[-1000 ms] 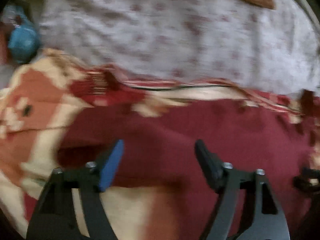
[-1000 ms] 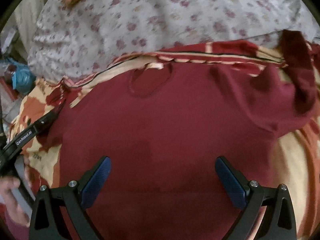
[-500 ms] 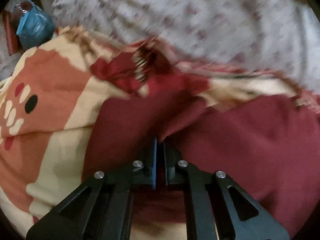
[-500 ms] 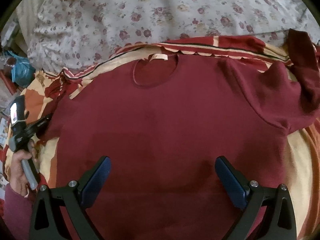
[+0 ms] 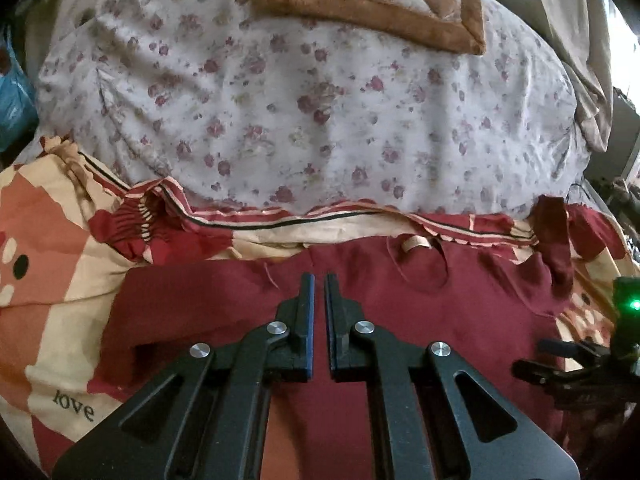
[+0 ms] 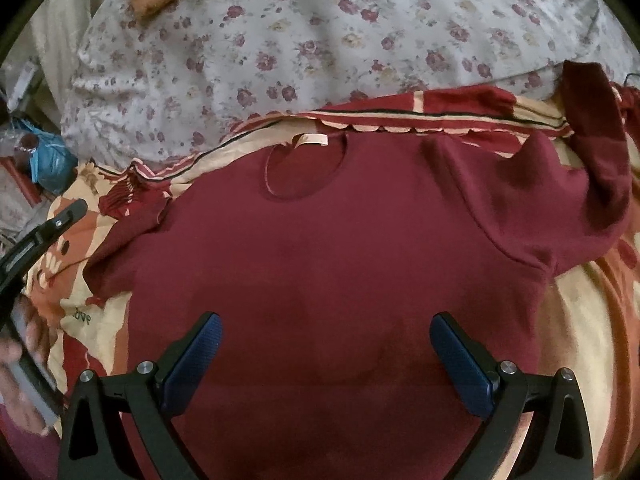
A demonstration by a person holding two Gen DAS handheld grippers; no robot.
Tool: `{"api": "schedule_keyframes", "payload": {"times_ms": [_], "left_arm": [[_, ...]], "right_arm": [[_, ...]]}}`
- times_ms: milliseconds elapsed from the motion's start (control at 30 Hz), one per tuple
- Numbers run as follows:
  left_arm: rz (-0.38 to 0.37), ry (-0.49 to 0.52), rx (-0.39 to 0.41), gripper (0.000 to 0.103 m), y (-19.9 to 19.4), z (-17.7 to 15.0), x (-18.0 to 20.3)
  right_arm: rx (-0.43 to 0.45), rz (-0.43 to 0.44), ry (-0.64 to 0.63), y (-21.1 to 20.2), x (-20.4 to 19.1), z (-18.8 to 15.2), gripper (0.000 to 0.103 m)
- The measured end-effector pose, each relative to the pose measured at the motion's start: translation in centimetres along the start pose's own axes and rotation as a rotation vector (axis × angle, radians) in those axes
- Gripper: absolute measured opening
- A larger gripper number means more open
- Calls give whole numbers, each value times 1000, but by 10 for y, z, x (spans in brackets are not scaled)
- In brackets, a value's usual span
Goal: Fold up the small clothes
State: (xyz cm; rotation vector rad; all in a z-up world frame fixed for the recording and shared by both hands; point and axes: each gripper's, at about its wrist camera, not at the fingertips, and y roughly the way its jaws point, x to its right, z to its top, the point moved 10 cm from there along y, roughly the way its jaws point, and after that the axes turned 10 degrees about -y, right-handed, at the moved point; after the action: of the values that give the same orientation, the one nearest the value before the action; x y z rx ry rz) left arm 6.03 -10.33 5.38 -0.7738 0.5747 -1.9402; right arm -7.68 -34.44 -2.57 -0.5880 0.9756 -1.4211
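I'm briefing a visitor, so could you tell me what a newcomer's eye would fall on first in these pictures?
A dark red shirt lies spread flat across the middle, neckline toward the floral quilt behind it. Its sleeve on the right sticks up toward the quilt. The right gripper hangs open over the lower body, and the left gripper is shut above the shirt's shoulder.
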Motion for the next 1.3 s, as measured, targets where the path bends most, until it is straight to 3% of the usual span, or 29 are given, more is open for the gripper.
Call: {"api": "schedule_keyframes", "payload": {"times_ms": [67, 167, 233, 267, 300, 400, 500, 667, 733, 767, 800, 833, 900, 1000, 1067, 1200, 1300], "left_arm": [[45, -23, 5, 4, -6, -3, -9], [119, -136, -20, 5, -8, -19, -48], [169, -203, -25, 19, -3, -31, -75], [191, -226, -30, 35, 1, -37, -86], [211, -251, -39, 43, 6, -45, -98], [249, -319, -79, 43, 26, -62, -127], [326, -350, -84, 43, 38, -74, -155], [314, -365, -85, 45, 45, -80, -166], [329, -340, -77, 46, 46, -79, -164], [337, -331, -73, 46, 46, -79, -164], [343, -326, -69, 47, 46, -79, -165], [346, -327, -68, 47, 46, -79, -165], [334, -342, -61, 47, 42, -78, -166], [290, -359, -32, 47, 30, -73, -160], [236, -346, 28, 47, 13, -65, -147], [214, -268, 151, 47, -16, -49, -119], [185, -250, 154, 47, -17, -52, -106]], "right_arm": [[11, 33, -27, 1, -13, 6, 103], [22, 106, -125, 10, -47, 19, 103], [16, 204, -183, 23, -78, 32, 98], [8, 245, -193, 32, -94, 39, 92], [-5, 281, -196, 42, -109, 46, 90], [-61, 403, -180, 79, -158, 69, 82], [-88, 470, -137, 112, -189, 90, 82], [-155, 494, -32, 172, -212, 105, 82], [-111, 479, -61, 178, -225, 112, 69], [-102, 463, -100, 178, -231, 113, 43], [-100, 435, -141, 179, -235, 112, 31], [-92, 407, -173, 177, -238, 112, 28], [-34, 364, -226, 161, -236, 118, 7], [71, 379, -203, 116, -210, 133, 6], [133, 355, -192, 82, -184, 142, 6], [219, 246, -170, 22, -117, 148, 6], [245, 148, -146, -10, -58, 137, 5]]}}
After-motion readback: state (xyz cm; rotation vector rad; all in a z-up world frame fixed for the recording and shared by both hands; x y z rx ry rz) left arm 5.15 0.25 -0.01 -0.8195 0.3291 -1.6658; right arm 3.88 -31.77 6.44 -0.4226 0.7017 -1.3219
